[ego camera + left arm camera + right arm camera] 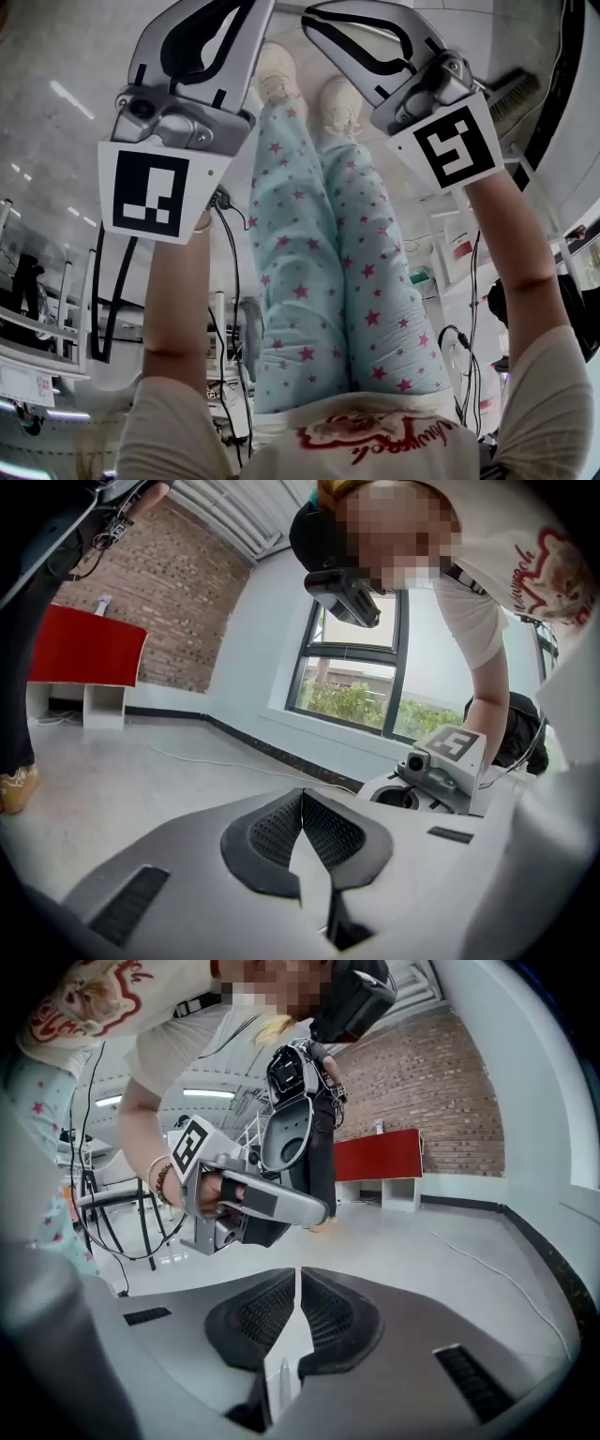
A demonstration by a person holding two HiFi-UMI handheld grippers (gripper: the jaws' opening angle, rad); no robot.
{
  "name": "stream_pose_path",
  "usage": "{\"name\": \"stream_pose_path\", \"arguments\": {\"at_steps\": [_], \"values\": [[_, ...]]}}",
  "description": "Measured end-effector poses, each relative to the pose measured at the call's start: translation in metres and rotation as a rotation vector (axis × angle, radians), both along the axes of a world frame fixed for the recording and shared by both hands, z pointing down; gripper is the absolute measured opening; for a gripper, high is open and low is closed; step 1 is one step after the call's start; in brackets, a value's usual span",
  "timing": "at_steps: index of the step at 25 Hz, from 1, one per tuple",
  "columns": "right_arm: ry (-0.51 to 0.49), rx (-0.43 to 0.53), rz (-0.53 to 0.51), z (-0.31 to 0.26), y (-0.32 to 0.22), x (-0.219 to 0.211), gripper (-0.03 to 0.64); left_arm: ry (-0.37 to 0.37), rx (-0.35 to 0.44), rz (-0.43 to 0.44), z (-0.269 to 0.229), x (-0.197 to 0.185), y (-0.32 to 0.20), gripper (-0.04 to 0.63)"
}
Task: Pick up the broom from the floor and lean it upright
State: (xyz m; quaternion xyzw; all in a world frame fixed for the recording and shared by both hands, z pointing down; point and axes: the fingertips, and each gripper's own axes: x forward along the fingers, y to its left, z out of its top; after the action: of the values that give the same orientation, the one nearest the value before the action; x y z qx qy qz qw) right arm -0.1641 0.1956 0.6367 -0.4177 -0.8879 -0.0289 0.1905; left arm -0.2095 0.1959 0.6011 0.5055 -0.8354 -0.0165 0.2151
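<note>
In the head view I look steeply down at star-patterned trousers and pale shoes (309,89) on a shiny grey floor. What looks like the broom's bristled head (514,94) lies on the floor at the upper right, beyond my right gripper (314,14). My left gripper (262,7) is held beside it, left of the legs. In the left gripper view its ribbed pads (323,832) meet with nothing between them. The right gripper's pads (323,1316) also meet empty. Neither gripper touches the broom.
A red-topped white shelf (84,663) stands against a brick wall, with a window (375,696) to its right. A thin cable (216,759) runs across the floor. Another person (323,1162) stands near the red shelf (380,1159). Desks and cables (56,328) crowd the left.
</note>
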Motion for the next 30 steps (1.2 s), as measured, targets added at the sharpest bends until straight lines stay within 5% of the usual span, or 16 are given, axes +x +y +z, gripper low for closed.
{"name": "stream_pose_path", "arguments": {"at_steps": [18,23,30], "values": [[0.105,0.157,-0.066,0.141,-0.003,0.031,0.028,0.067,-0.044,0.033,0.113,0.035,-0.003,0.021],[0.132,0.196,-0.077,0.178,-0.003,0.035,0.089,0.057,-0.064,0.053,0.130,0.037,0.004,0.021],[0.143,0.249,-0.145,0.219,0.007,0.049,0.094,0.035,-0.056,0.084,0.141,0.040,-0.001,0.021]]}}
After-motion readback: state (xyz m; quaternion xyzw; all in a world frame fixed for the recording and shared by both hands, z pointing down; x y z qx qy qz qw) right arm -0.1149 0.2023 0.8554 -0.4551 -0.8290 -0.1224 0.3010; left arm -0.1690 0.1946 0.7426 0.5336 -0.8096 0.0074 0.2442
